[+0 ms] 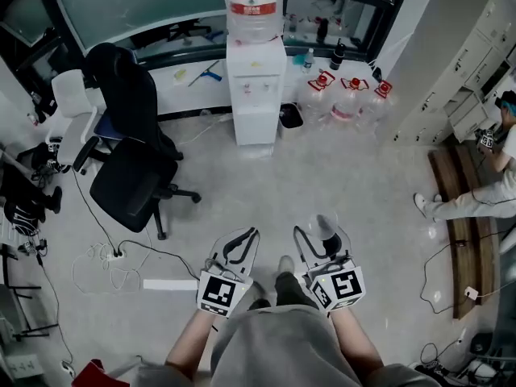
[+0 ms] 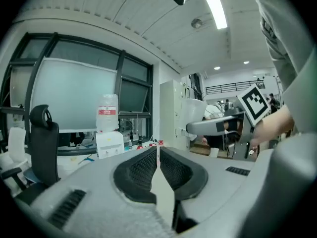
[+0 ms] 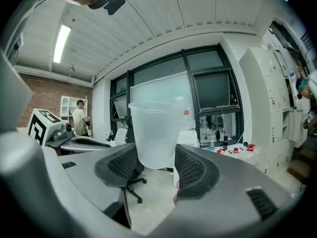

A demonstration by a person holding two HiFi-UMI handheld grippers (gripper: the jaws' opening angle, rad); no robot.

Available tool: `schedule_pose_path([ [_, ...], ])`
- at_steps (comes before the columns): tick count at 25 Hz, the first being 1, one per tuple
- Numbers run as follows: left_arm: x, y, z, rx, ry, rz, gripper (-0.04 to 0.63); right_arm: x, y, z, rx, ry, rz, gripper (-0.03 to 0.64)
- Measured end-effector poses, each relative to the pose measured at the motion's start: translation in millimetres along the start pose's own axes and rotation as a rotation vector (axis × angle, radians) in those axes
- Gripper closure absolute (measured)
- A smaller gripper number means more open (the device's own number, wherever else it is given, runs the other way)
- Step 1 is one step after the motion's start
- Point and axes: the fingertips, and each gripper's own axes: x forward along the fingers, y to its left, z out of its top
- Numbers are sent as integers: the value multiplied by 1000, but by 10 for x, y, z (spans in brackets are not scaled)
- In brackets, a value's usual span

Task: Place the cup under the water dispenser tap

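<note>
A clear plastic cup (image 3: pixel 155 133) stands upright between the pads of my right gripper (image 3: pixel 156 157), which is shut on its lower half. From the head view, the cup (image 1: pixel 326 225) and right gripper (image 1: pixel 323 240) are low over the floor, right of centre. The white water dispenser (image 1: pixel 255 83) with a bottle (image 1: pixel 251 5) on top stands far ahead against the window wall; its taps (image 1: pixel 251 84) are far from the cup. My left gripper (image 1: pixel 239 247) hangs beside the right one, jaws closed together and holding nothing. In the left gripper view the dispenser (image 2: pixel 110 143) shows far off beyond the left gripper (image 2: pixel 157 155).
A black office chair (image 1: pixel 133 164) stands ahead to the left, with cables and a power strip (image 1: pixel 169 284) on the floor. Several spare water bottles (image 1: pixel 348 97) sit right of the dispenser. A person (image 1: pixel 476 196) sits on a bench at the far right.
</note>
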Motion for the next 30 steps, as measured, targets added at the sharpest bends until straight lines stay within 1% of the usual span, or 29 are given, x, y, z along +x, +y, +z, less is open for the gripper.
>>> schedule_pose_path([
  [1, -29, 15, 38, 10, -2, 1, 581, -19, 7, 62, -12, -7, 0, 381],
  [2, -50, 42, 80, 2, -9, 10, 581, -32, 5, 100, -17, -13, -4, 382],
  [5, -62, 159, 144, -27, -44, 47, 581, 21, 7, 62, -1, -19, -11, 381],
  [8, -58, 244, 165, -50, -60, 74, 581, 110, 87, 43, -28, -17, 2, 382],
  [12, -22, 228, 150, -97, -62, 86, 581, 126, 125, 16, -43, -8, 7, 382],
  [16, 90, 186, 115, -97, -51, 74, 581, 171, 113, -38, -55, 6, 23, 380],
  [19, 224, 186, 98, -112, -38, 66, 581, 229, 4, -36, -53, 9, 19, 380],
  [23, 455, 290, 183, -126, -41, 64, 581, 407, -150, -7, -49, 9, 19, 381],
  [30, 1048, 438, 303, -101, -22, 54, 581, 772, -579, 69, -41, -13, 38, 380],
])
